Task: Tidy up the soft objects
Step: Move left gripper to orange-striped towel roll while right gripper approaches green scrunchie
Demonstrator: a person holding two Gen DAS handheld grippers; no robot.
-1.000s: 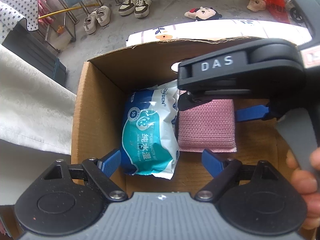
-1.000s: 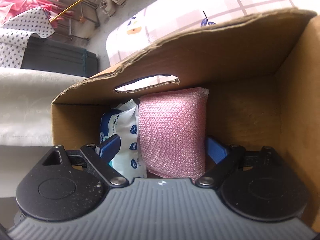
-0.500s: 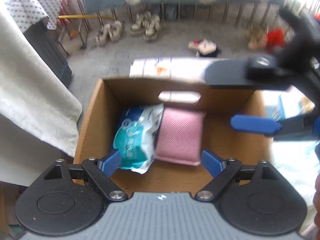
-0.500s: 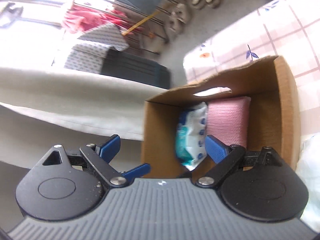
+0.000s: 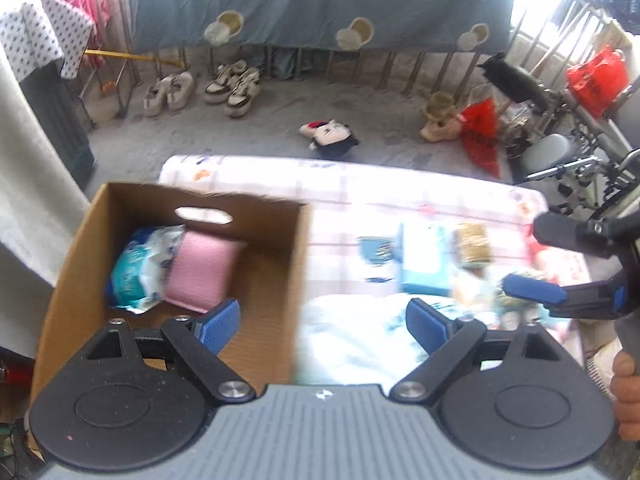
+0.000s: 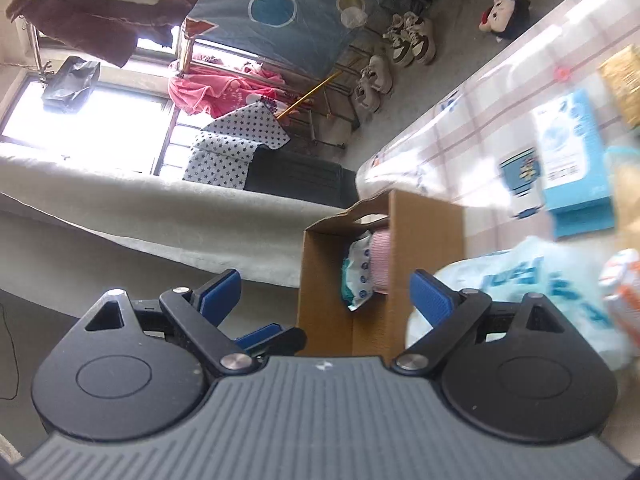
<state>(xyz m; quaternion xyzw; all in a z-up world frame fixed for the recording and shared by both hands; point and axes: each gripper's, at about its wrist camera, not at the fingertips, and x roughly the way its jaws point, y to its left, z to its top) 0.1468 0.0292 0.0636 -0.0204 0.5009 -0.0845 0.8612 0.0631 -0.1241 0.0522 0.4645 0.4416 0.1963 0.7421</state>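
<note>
Pink sponge [image 5: 202,270] and wet-wipes pack [image 5: 140,270] lie side by side inside the cardboard box [image 5: 288,280]. Only your right wrist view shows the window beyond the box; only the left shows your hand [image 5: 626,392]. Left gripper [image 5: 322,322] and right gripper [image 6: 325,296] both gape wide above the box, holding nothing.
</note>
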